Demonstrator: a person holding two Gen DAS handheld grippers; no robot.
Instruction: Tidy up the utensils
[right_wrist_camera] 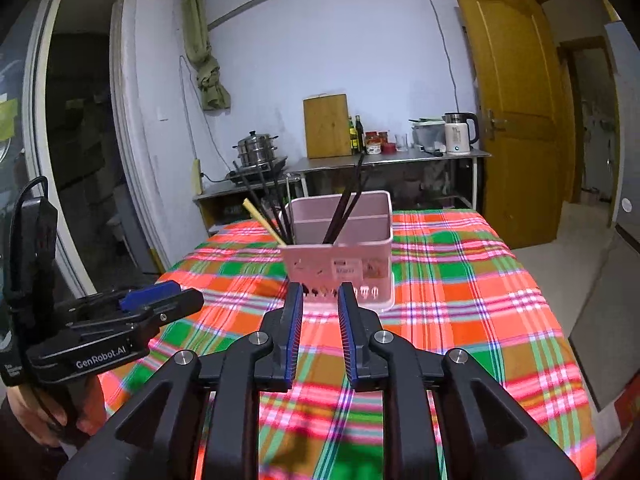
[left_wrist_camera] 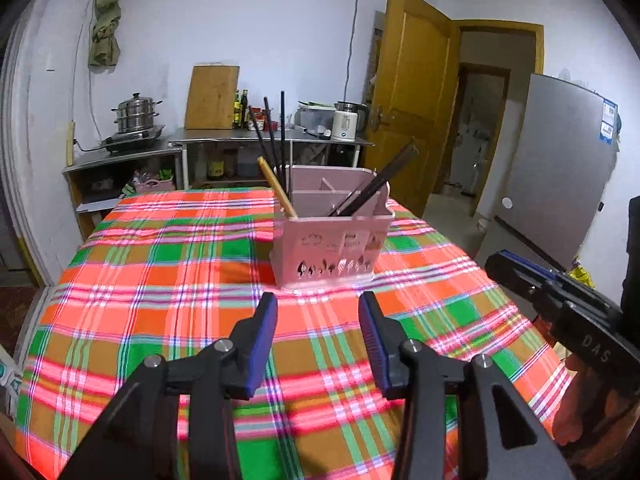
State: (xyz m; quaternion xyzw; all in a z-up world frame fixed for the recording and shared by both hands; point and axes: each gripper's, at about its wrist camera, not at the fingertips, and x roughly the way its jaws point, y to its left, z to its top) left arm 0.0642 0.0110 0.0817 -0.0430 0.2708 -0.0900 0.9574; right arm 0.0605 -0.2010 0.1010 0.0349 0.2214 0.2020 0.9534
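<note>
A pink utensil caddy (left_wrist_camera: 332, 240) stands on the plaid tablecloth (left_wrist_camera: 160, 264); it also shows in the right wrist view (right_wrist_camera: 340, 248). Black chopsticks (left_wrist_camera: 276, 136) and a tan wooden one (left_wrist_camera: 276, 186) lean in its left compartment, and more dark chopsticks (left_wrist_camera: 376, 184) lean in the right one. My left gripper (left_wrist_camera: 318, 304) is open and empty, just short of the caddy. My right gripper (right_wrist_camera: 320, 294) is open with a narrower gap, empty, near the caddy's base. Each gripper shows at the edge of the other's view, the right gripper (left_wrist_camera: 560, 296) and the left gripper (right_wrist_camera: 120, 320).
A steel counter (left_wrist_camera: 240, 136) at the back wall holds a steamer pot (left_wrist_camera: 136, 114), a cutting board (left_wrist_camera: 212, 96), bottles and a kettle (left_wrist_camera: 348, 120). An open wooden door (left_wrist_camera: 408, 92) and a grey fridge (left_wrist_camera: 560, 160) stand to the right.
</note>
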